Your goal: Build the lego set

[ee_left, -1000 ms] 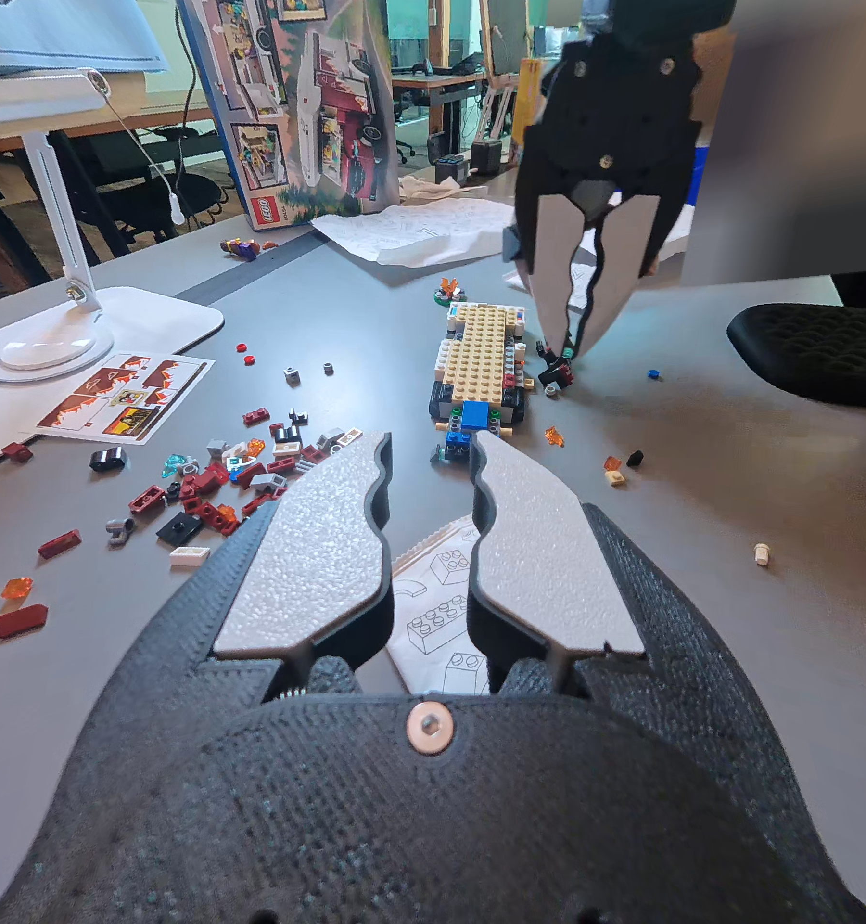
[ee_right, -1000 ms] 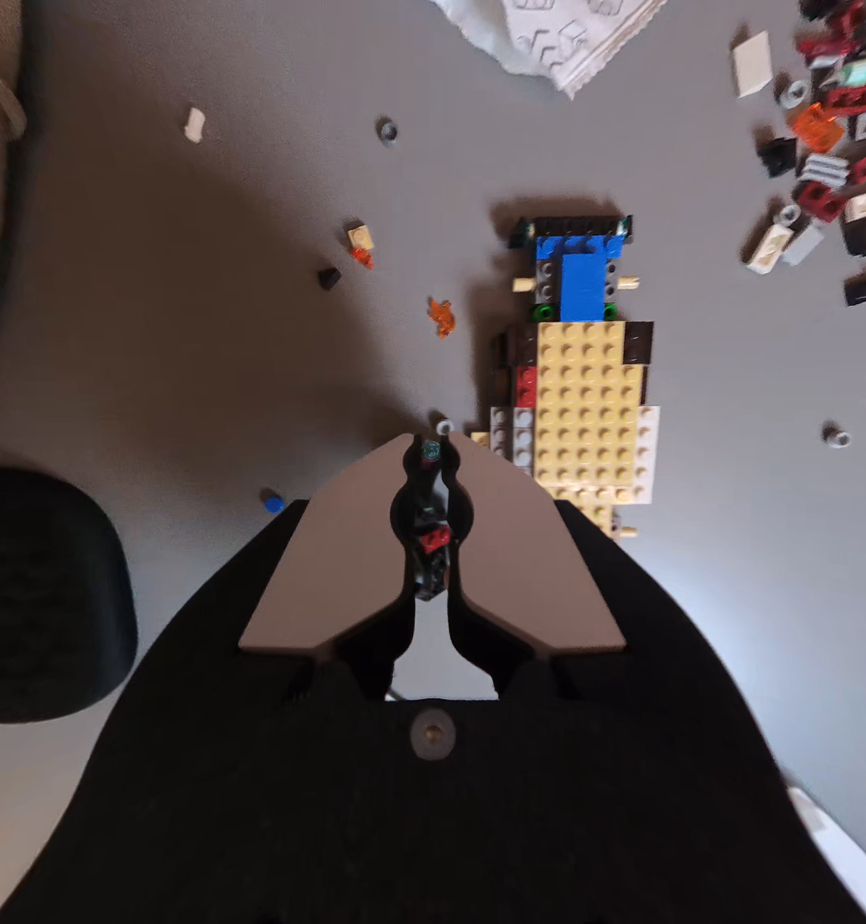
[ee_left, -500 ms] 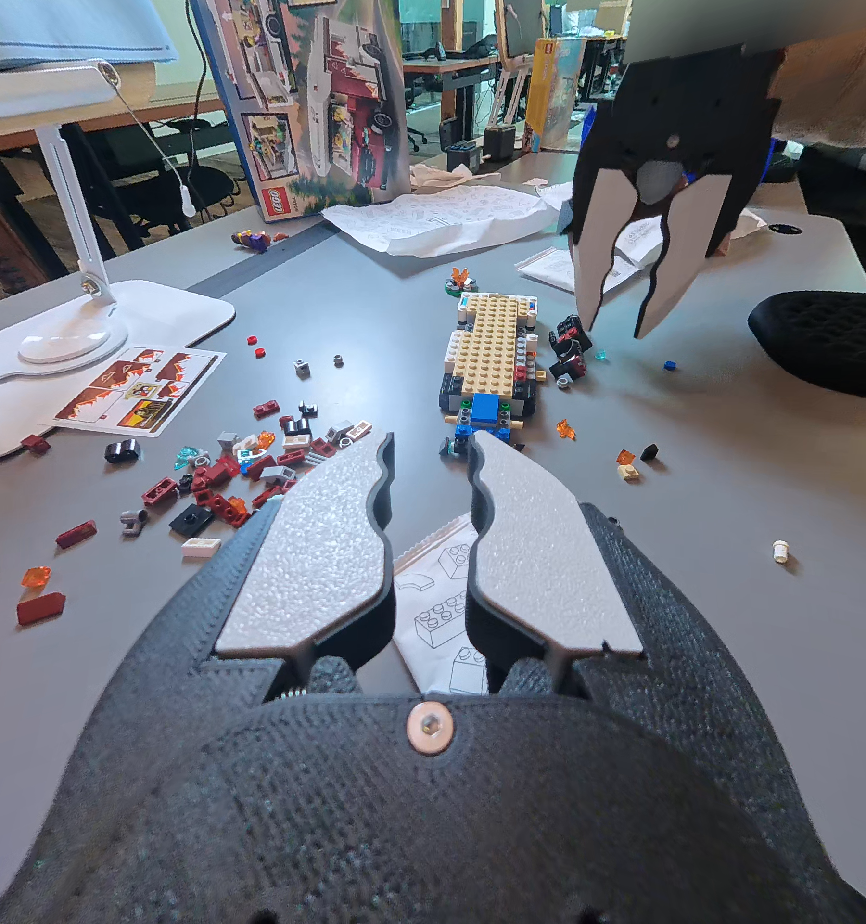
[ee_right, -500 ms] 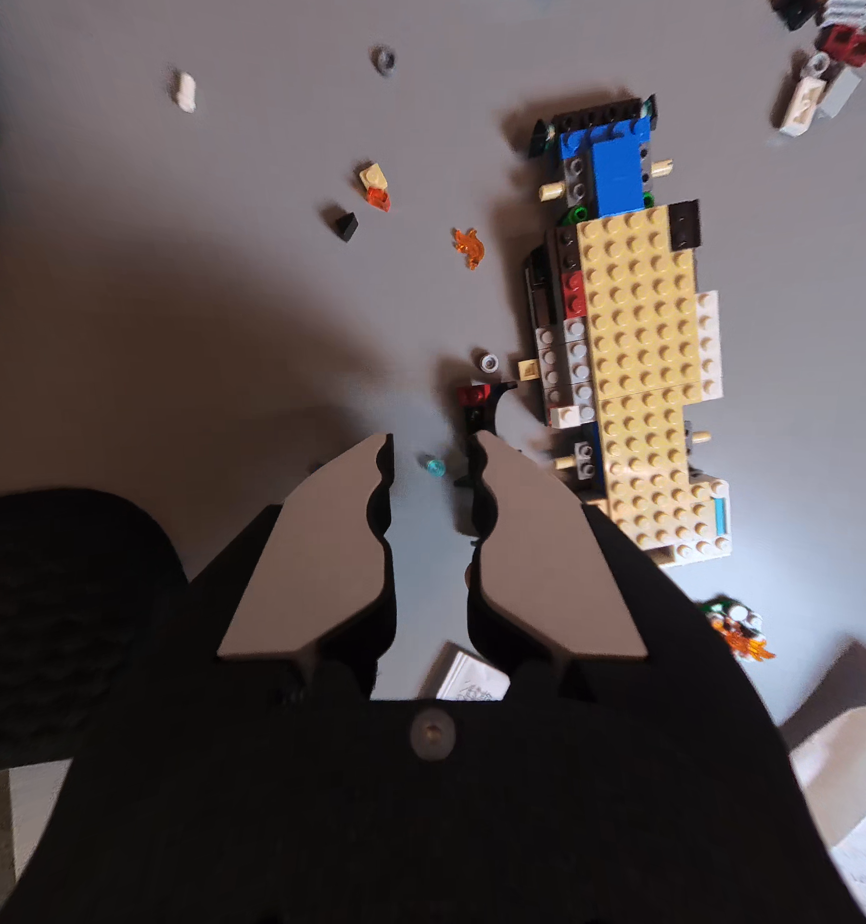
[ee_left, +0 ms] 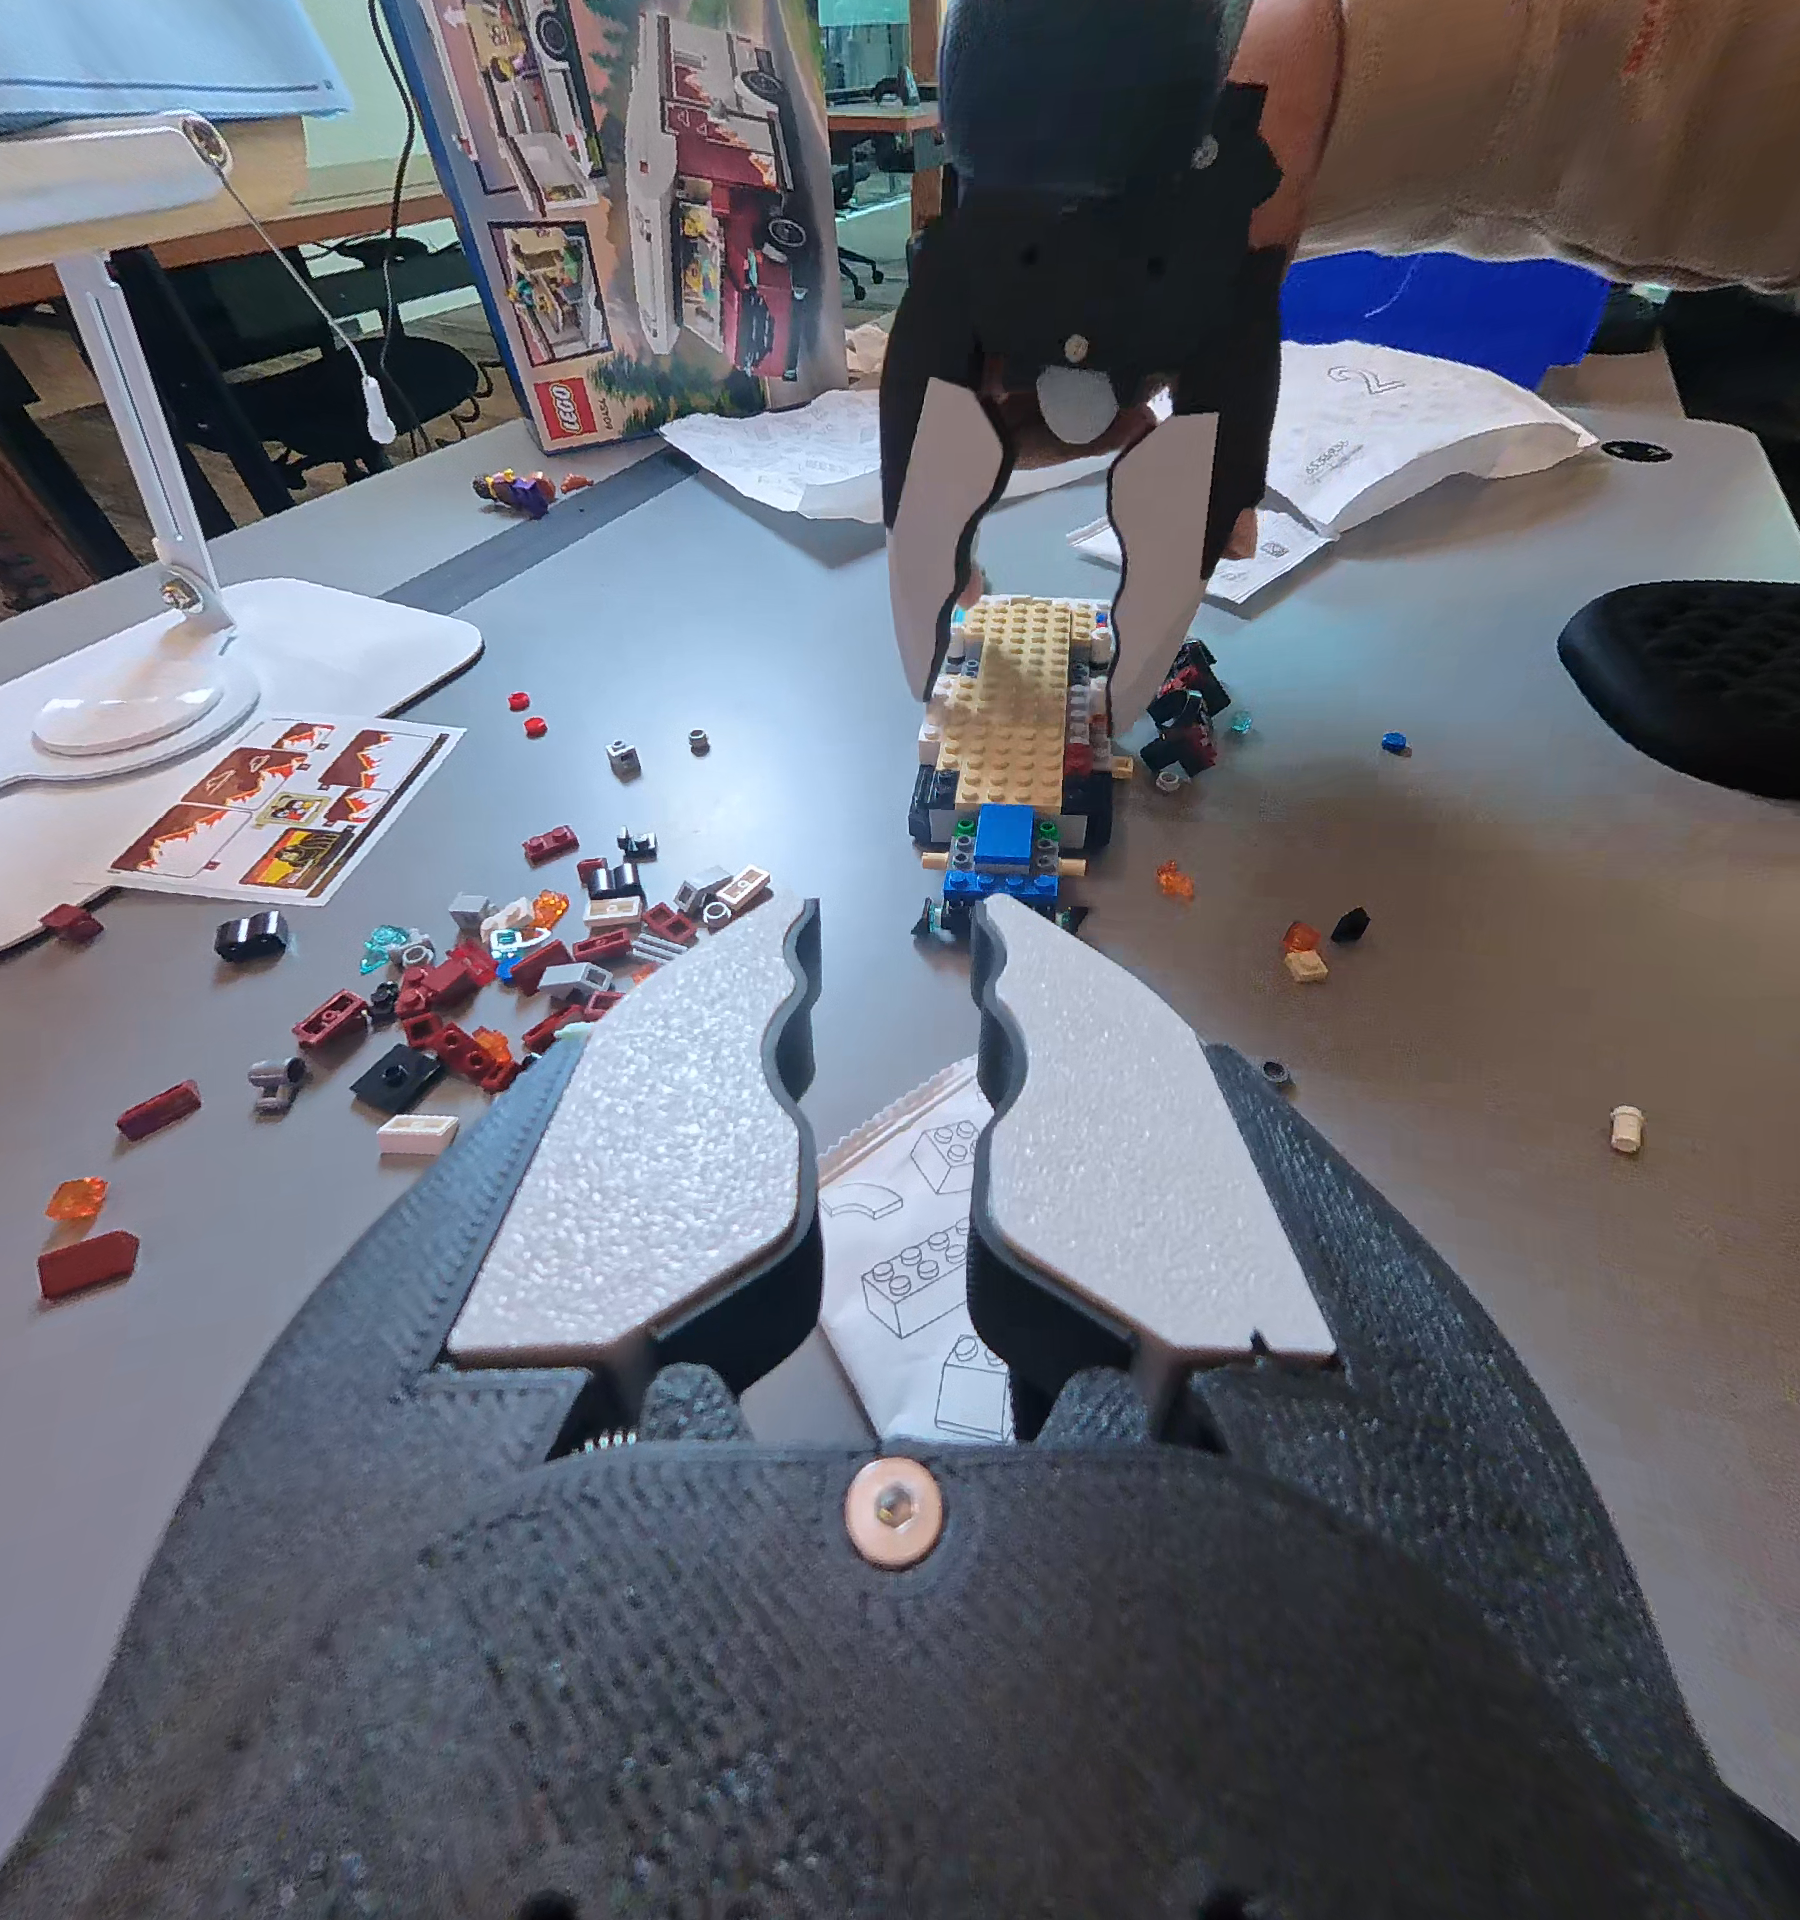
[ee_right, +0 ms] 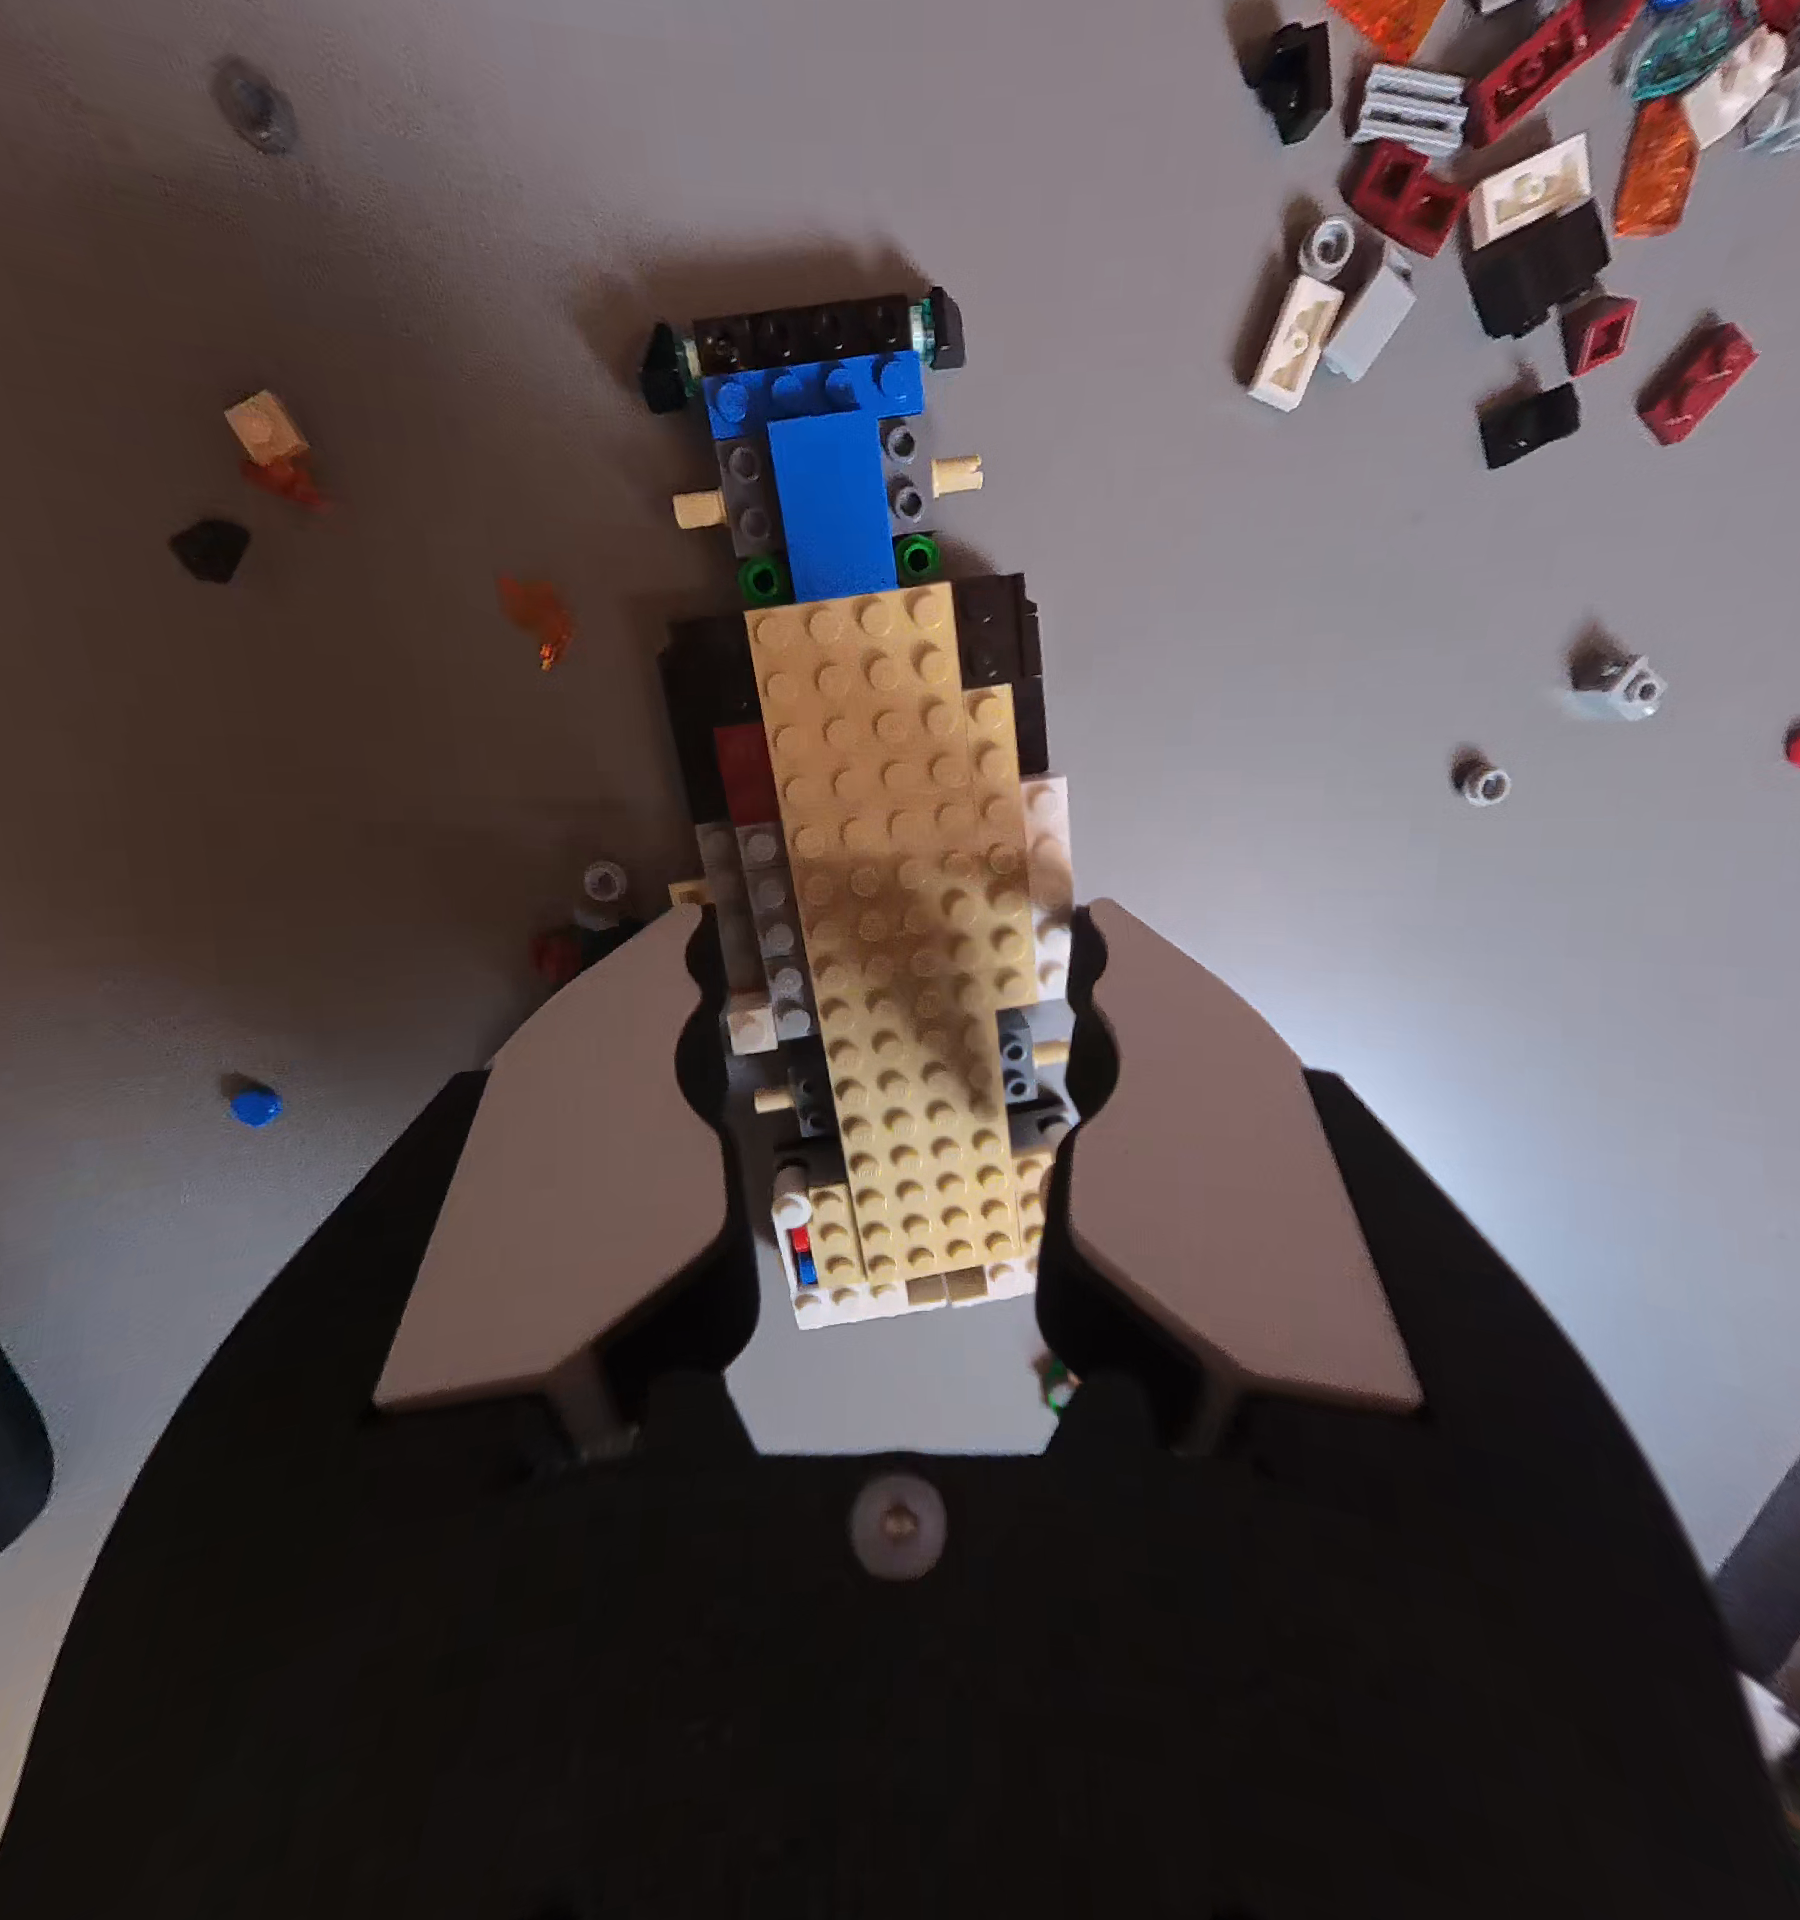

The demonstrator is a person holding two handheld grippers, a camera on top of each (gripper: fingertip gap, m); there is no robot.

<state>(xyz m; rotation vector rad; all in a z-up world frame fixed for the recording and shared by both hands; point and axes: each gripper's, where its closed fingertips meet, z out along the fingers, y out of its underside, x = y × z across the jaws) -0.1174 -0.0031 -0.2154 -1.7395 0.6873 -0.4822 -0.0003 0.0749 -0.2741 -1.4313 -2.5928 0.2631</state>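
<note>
A long brick build [ee_left: 1010, 727] with a tan studded top and a blue front lies on the grey table [ee_left: 771, 644]. It also shows in the right wrist view [ee_right: 875, 779]. My right gripper [ee_right: 891, 914] is wide open and stands astride the build's rear end, one finger on each side. The left wrist view shows it [ee_left: 1026, 707] coming down from above. A small black and red piece [ee_left: 1182, 717] lies loose on the table beside the build. My left gripper [ee_left: 896, 914] is open and empty, just short of the build's blue front.
A pile of loose small bricks [ee_left: 522, 966] lies left of the build, with a sticker sheet [ee_left: 272, 800] and a white lamp base [ee_left: 148, 686] beyond. A toy box [ee_left: 657, 208] and paper bags [ee_left: 1395, 426] stand at the back. A black pad [ee_left: 1727, 686] is at the right. A printed bag [ee_left: 917, 1226] lies under my left gripper. Across from one pair of fingers to the other is roughly 15 centimetres.
My right gripper let go of the small black and red piece beside the build, opened wide, moved over the build and came down around its rear end. My left gripper has barely moved.
</note>
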